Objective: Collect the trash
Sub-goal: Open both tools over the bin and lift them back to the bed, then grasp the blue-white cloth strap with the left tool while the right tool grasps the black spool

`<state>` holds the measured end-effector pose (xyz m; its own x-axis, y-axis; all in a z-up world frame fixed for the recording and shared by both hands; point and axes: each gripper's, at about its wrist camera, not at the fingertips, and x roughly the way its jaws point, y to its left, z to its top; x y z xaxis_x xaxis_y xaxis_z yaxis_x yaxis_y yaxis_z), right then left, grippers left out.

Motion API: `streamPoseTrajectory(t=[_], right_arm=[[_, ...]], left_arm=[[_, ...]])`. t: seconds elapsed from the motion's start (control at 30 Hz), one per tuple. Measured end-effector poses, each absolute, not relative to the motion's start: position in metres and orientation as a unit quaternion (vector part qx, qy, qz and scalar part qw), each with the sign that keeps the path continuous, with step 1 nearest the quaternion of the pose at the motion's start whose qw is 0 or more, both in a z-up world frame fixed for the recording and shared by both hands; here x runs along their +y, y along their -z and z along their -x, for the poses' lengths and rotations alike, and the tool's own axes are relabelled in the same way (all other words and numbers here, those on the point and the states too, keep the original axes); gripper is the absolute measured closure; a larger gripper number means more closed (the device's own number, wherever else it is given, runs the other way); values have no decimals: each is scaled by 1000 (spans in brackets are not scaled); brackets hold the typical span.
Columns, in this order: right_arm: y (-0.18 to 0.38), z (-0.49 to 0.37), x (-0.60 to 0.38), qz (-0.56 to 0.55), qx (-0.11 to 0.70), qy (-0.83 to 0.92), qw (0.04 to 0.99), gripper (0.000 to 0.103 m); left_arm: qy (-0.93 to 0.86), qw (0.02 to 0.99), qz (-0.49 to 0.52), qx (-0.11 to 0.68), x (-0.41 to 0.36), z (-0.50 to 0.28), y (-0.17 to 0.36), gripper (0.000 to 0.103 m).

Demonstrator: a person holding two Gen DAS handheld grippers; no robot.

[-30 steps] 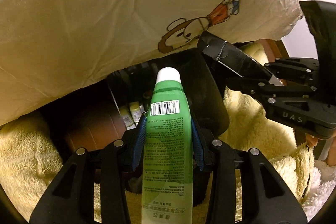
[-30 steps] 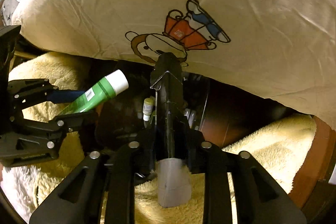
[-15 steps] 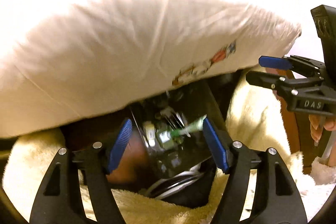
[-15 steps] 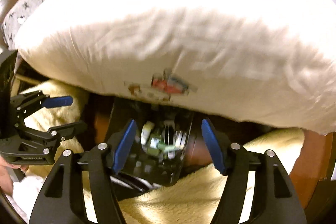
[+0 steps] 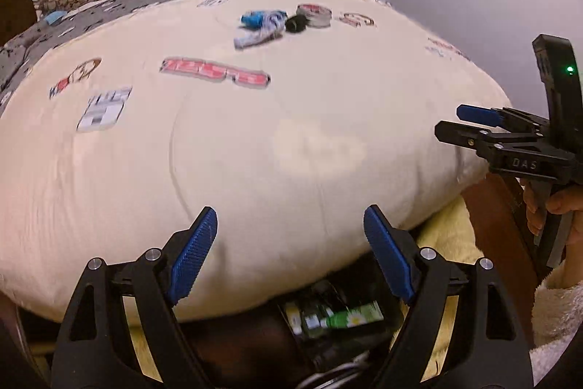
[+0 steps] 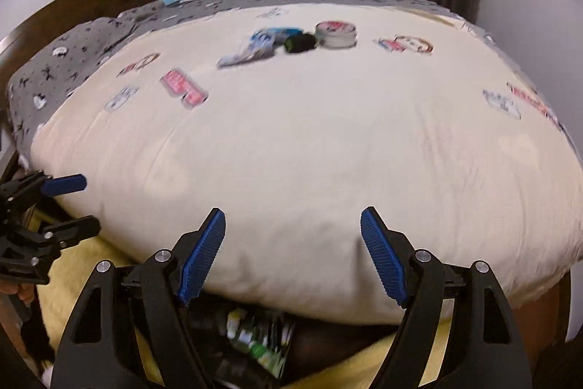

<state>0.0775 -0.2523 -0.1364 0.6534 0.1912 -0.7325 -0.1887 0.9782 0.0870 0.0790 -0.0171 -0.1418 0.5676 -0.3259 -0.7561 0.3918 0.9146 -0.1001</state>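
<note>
- The left tongs (image 5: 289,252) and the right tongs (image 6: 293,252) are both hanging released and empty, blue-padded jaws spread wide, pointing across the cream cartoon-print duvet (image 5: 255,141) on the bed.
- A black bin (image 5: 339,319) is sitting low beside the bed, just under the tongs, with a green plastic bottle (image 5: 355,314) and other small containers lying inside it; keeping it there likely makes every drop short.
- More apparent trash is waiting well apart, on the far side of the duvet: a blue-and-white crumpled wrapper (image 6: 255,48), a small black cylinder (image 6: 299,43) and a round silver tin (image 6: 335,33), lying close together.
- Both tongs are being held level and wide, probably ready for that cluster next.
</note>
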Motion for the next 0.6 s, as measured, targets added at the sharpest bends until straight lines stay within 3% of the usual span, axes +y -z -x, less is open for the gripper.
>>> streamPoseTrajectory(t=[0.6], right_arm=[[137,-241,-245,0,397,-81,914,26]], left_arm=[[182,890,-20,417,-48,-260,137,28]])
